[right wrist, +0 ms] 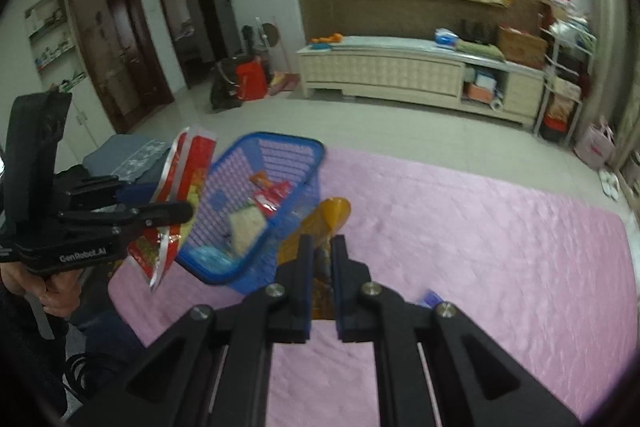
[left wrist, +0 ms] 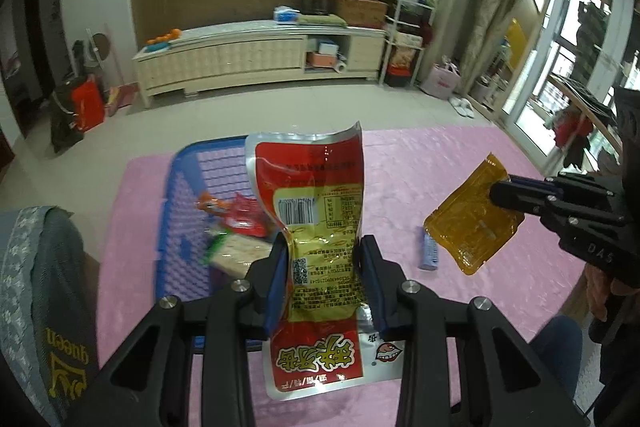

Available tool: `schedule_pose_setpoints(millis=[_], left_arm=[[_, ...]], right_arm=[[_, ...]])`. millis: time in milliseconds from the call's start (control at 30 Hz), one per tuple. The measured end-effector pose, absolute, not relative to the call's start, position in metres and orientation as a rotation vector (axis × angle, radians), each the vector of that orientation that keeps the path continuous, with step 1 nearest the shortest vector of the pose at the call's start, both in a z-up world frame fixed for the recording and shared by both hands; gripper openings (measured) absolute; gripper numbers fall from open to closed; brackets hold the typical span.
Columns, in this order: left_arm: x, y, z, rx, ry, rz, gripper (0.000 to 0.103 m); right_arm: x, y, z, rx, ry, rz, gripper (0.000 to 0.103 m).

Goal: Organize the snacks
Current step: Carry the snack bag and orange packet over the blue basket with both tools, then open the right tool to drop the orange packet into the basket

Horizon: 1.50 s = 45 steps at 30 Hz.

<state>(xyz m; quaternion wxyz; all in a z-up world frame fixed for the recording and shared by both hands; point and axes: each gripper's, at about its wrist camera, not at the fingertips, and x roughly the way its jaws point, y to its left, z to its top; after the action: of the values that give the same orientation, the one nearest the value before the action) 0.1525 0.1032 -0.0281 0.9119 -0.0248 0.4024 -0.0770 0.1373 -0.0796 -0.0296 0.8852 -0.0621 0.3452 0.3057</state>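
Note:
My left gripper (left wrist: 325, 247) is shut on a red and yellow snack packet (left wrist: 316, 211), held up above the pink cloth (left wrist: 400, 163). The same packet (right wrist: 180, 203) shows at the left of the right wrist view, in the left gripper (right wrist: 188, 205). My right gripper (right wrist: 322, 247) is shut on an amber translucent packet (right wrist: 328, 223), seen also from the left wrist view as the amber packet (left wrist: 468, 227) in the right gripper (left wrist: 496, 193). A blue basket (left wrist: 188, 227) (right wrist: 288, 147) on the cloth holds several snacks.
A small purple-blue wrapped snack (left wrist: 429, 254) (right wrist: 429, 297) lies on the cloth right of the basket. A person's hand (right wrist: 52, 291) holds the left gripper. A grey cushion (left wrist: 44, 291) sits at the left. Beyond the table are a tiled floor and a cream cabinet (left wrist: 256, 63).

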Motion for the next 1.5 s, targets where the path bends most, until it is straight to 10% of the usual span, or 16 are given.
schedule_pose_setpoints(millis=[933,1167,1500], left_arm=[[0.167,0.173,-0.050,-0.089,0.876,-0.054,0.033],[0.169,0.167,-0.053,-0.084,0.897,-0.049,0.033],[0.158,0.161,-0.041,-0.089,0.880,-0.065,0.033]], right_arm=[[0.213,0.058,-0.085,-0.395,0.760,0.634,0.013],[0.219,0.066,-0.105,-0.479,0.775,0.604,0.074],[0.192,0.039,-0.079,-0.394,0.686,0.587,0.101]])
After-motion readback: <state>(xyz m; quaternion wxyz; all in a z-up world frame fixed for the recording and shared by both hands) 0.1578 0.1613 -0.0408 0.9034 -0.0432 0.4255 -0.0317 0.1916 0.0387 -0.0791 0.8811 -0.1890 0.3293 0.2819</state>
